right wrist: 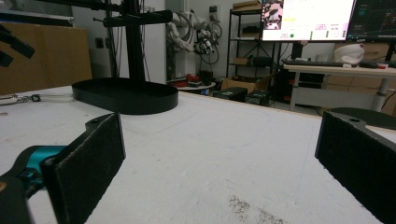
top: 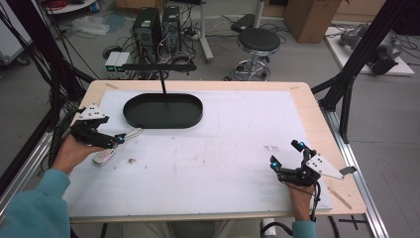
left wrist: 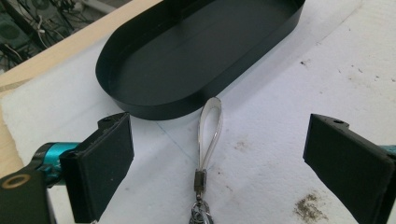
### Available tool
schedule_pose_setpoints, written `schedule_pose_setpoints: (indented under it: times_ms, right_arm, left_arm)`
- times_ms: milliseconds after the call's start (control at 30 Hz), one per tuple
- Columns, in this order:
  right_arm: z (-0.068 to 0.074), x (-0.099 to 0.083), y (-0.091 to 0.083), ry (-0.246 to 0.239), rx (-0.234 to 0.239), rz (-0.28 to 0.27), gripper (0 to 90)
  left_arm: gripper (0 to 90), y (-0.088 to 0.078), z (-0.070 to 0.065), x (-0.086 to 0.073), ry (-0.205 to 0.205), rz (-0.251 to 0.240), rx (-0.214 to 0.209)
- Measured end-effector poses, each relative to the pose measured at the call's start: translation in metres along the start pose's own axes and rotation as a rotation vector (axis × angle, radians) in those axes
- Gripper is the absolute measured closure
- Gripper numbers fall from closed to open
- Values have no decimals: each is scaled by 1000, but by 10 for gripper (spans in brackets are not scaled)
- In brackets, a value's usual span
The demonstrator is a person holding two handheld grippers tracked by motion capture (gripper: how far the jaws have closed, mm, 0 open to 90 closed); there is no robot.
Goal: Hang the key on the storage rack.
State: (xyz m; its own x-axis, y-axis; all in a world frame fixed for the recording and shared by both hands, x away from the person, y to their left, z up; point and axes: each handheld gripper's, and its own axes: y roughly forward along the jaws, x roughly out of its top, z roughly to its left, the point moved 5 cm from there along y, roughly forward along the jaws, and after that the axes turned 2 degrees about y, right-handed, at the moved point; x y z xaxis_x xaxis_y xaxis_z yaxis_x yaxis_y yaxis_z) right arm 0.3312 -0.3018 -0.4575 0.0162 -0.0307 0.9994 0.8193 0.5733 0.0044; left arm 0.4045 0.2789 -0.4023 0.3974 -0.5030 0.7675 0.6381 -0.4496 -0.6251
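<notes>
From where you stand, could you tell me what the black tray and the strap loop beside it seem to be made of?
The tray looks like thin sheet metal with a matte black coat: its wall is thin, even and faintly sheened, though it could be plastic. The strap loop looks like pale, glossy, bendy plastic or leather, ending in a small dark metal clasp.

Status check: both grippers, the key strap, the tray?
Left gripper open, straddling key strap, not gripping. Right gripper open, idle. Black tray just beyond the loop, nothing blocking.

The table (top: 317, 124) is wooden and a white sheet (top: 237, 148) covers most of it. On the sheet lie a black oval tray (top: 163, 111), a key ring with a pale strap (left wrist: 211, 128), and some dirt specks (left wrist: 308, 207).
</notes>
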Motion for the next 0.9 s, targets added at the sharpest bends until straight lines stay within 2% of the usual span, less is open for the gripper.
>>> schedule_pose_setpoints:
  times_ms: [167, 400, 467, 533, 600, 800, 900]
  right_arm:
    - [0, 0, 0, -1, -3, 1, 9]
    - [0, 0, 0, 4, -7, 2, 9]
    - [0, 0, 0, 3, -8, 2, 9]
    - [0, 0, 0, 4, -8, 2, 9]
    - [0, 0, 0, 0, -8, 0, 9]
    - [0, 0, 0, 0, -9, 0, 9]
    - [0, 0, 0, 4, -9, 1, 9]
  left_arm:
    - [129, 5, 6, -1, 22, 80, -1]
    - [170, 15, 11, -2, 17, 163, -52]
    - [180, 19, 12, -4, 33, 201, -49]
    - [185, 22, 12, -5, 31, 224, -58]
    - [190, 26, 12, -6, 20, 258, -93]
    - [219, 36, 14, -7, 44, 332, -88]
    - [245, 41, 14, -10, 42, 357, -87]
